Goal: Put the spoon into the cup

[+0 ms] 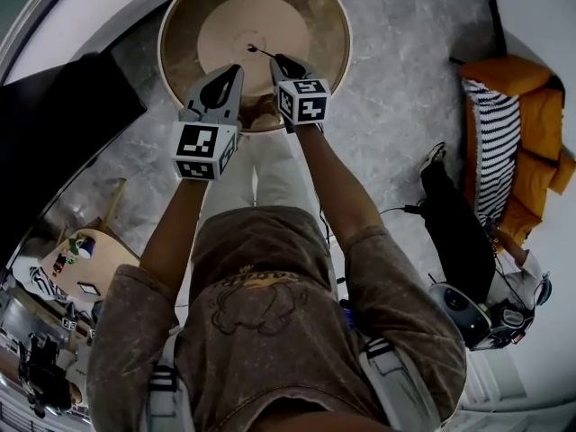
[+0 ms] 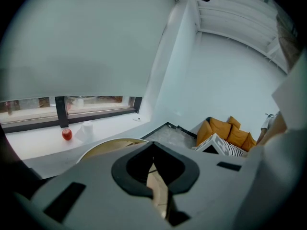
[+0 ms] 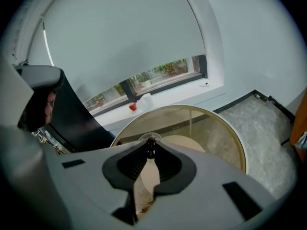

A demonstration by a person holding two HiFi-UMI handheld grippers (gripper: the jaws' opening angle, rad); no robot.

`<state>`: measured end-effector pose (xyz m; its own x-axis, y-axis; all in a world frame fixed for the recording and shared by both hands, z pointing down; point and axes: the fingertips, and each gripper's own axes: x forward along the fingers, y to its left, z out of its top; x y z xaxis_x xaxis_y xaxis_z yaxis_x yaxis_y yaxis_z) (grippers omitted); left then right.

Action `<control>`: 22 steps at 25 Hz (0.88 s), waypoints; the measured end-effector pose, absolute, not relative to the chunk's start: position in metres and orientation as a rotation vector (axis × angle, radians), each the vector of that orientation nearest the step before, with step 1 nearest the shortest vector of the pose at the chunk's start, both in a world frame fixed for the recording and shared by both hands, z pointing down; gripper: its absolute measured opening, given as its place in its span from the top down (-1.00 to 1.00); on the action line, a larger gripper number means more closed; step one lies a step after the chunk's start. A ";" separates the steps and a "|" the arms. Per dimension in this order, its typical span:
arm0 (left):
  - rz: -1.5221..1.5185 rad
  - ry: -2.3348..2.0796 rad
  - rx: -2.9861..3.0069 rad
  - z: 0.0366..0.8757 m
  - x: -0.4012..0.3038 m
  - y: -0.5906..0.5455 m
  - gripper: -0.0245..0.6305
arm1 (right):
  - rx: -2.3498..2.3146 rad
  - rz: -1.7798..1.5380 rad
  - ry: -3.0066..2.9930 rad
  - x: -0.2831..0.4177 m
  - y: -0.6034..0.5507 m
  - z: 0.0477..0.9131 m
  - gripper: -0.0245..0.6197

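A thin dark spoon (image 1: 263, 53) is pinched in my right gripper (image 1: 281, 61), which is shut on it over the middle of a round glass-topped table (image 1: 180, 7). The spoon's far end reaches a small clear glass cup (image 1: 249, 45) at the table's centre. In the right gripper view the spoon (image 3: 150, 151) stands between the closed tips of the right gripper (image 3: 150, 147), with the cup's clear rim (image 3: 143, 138) just beyond. My left gripper (image 1: 237, 68) hovers beside it on the left with its tips together and nothing between them. The left gripper (image 2: 153, 145) looks the same in its own view.
A red apple (image 2: 66, 134) and a white object (image 2: 87, 127) sit on the window sill beyond the table. Orange cushions (image 1: 531, 151) lie on the floor at the right, near bags and gear (image 1: 468, 241). A black panel (image 1: 54, 106) stands left of the table.
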<state>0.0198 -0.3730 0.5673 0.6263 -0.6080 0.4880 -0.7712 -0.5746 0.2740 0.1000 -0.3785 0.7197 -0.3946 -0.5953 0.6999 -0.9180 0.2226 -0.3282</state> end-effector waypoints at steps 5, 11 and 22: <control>0.492 -1.079 2.383 0.575 0.017 -0.373 0.90 | 1.377 1.079 -2.012 0.096 -0.374 0.745 0.73; 0.504 -1.066 2.370 0.583 0.016 -0.376 0.90 | 1.354 1.115 -1.980 0.088 -0.378 0.766 0.73; 0.522 -1.059 2.345 0.596 0.008 -0.375 0.90 | 1.336 1.156 -1.938 0.077 -0.384 0.794 0.73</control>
